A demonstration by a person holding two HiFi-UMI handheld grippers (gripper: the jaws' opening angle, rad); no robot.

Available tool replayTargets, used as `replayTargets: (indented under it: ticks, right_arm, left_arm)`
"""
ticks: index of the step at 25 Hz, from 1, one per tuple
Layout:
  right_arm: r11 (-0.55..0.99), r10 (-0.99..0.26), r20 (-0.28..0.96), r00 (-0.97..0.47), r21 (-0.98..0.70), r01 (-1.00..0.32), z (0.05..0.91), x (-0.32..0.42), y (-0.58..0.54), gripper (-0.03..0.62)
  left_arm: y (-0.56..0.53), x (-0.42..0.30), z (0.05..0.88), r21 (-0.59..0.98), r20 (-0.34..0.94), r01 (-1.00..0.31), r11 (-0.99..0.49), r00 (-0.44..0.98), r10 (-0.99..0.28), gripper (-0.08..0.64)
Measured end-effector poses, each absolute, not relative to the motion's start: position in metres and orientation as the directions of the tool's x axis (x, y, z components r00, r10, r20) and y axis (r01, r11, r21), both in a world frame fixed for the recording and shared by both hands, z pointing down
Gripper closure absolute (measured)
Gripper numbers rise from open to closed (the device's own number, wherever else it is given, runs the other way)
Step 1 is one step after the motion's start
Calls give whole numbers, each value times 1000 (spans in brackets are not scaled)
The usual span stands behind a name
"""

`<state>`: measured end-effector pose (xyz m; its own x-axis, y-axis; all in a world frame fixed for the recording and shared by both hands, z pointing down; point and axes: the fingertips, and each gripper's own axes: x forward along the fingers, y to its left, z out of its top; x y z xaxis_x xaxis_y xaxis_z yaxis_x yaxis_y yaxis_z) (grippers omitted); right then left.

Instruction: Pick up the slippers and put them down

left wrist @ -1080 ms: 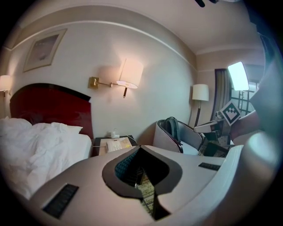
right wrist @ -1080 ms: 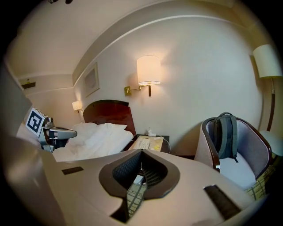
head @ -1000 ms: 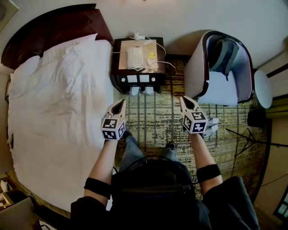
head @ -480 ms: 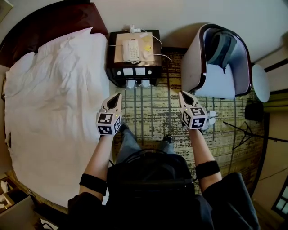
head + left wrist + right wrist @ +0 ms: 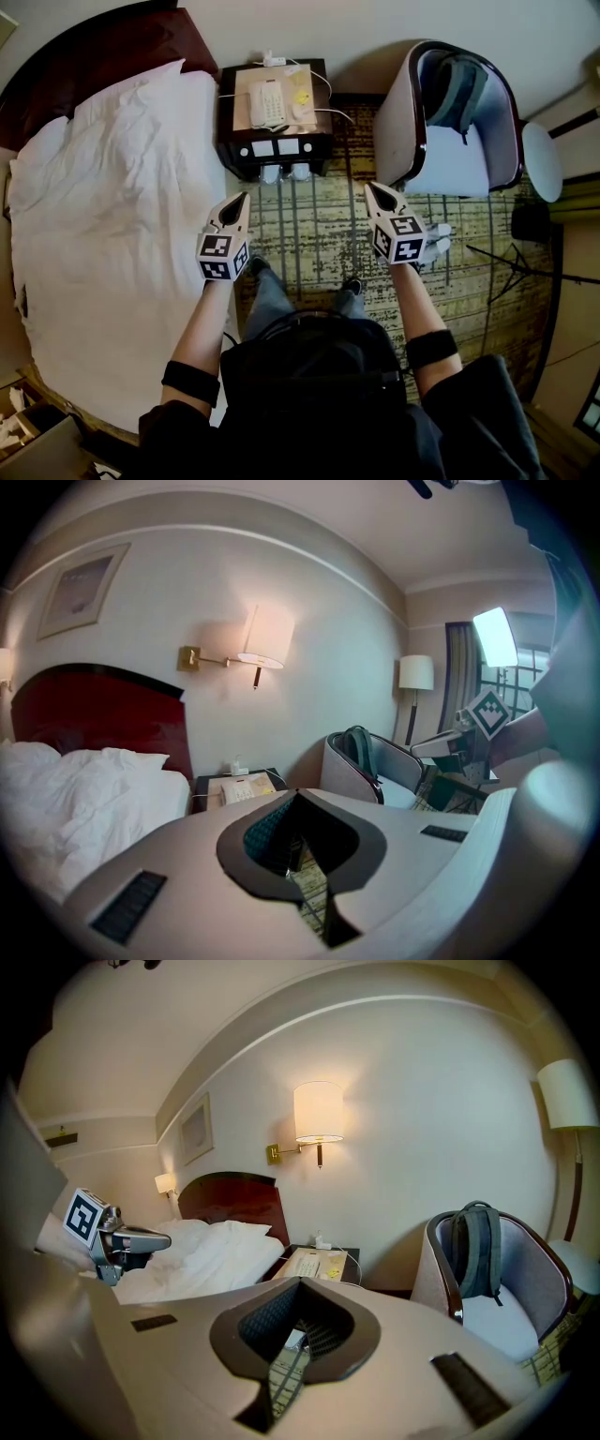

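White pair: slippers (image 5: 286, 172), side by side at the far edge of the carpet (image 5: 319, 239), tucked against the front of the nightstand (image 5: 317, 150); untouched.
Left tongs (image 5: 243, 196): clenched, nothing between them; above the carpet's bed-side edge, short of the pair.
Right tongs (image 5: 367, 187): clenched, empty; near the armchair (image 5: 401, 131).
Change: hardly any. Both tongs stay as they were, no nearer the slippers. Only the head view has drifted, so the nightstand now sits a little higher in it.
Meaning: pick-up seemingly not begun; tongs would need to open, then reach down and forward.
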<state>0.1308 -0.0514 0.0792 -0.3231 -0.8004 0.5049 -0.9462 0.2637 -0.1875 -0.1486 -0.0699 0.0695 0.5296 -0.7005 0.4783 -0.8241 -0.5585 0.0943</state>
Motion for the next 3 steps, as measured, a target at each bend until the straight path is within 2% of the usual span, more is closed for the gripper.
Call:
replayTargets:
  ticks: [3]
  right_arm:
    - [259, -801, 505, -321, -190, -947, 80, 131, -49, 580]
  left_arm:
    - [-69, -145, 69, 91, 478, -816, -570, 538, -694, 560]
